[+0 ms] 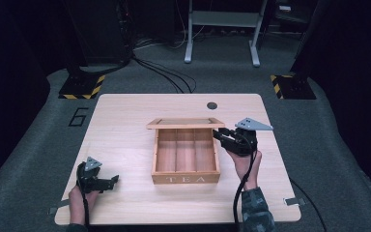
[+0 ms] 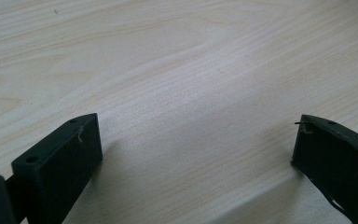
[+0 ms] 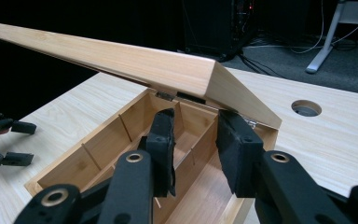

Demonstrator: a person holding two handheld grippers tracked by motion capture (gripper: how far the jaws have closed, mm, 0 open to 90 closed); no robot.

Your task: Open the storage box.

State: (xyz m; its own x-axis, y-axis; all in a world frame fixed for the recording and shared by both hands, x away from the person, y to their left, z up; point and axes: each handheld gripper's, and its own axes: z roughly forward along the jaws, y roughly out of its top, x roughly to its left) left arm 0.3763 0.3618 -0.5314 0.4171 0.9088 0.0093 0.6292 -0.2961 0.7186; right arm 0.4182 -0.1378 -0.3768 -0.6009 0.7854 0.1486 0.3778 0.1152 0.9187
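At the middle of the wooden table [image 1: 125, 145] sits the wooden tea box [image 1: 186, 159], the word TEA on its near face, its three inner compartments bare. Its lid [image 1: 185, 123] is raised on the far hinges and tilts up over the back of the box.

My right gripper [image 1: 221, 136] is at the box's right far corner, just under the right end of the lid. From my right gripper view, the jaws stand a little apart, one over the inside of the box and one at its right wall, with the lid's underside just above them. Whether the pads [image 3: 237, 154] are touching the lid or the wall I cannot quite tell; they look close to both, and nothing is pinched between them.

My left gripper [image 1: 112, 181] is well apart from the box, low at the near left of the table, pointing right toward it. Its jaws are spread wide with only bare tabletop between them, holding nothing.

A round hole [image 1: 212, 105] lies in the tabletop beyond the box.
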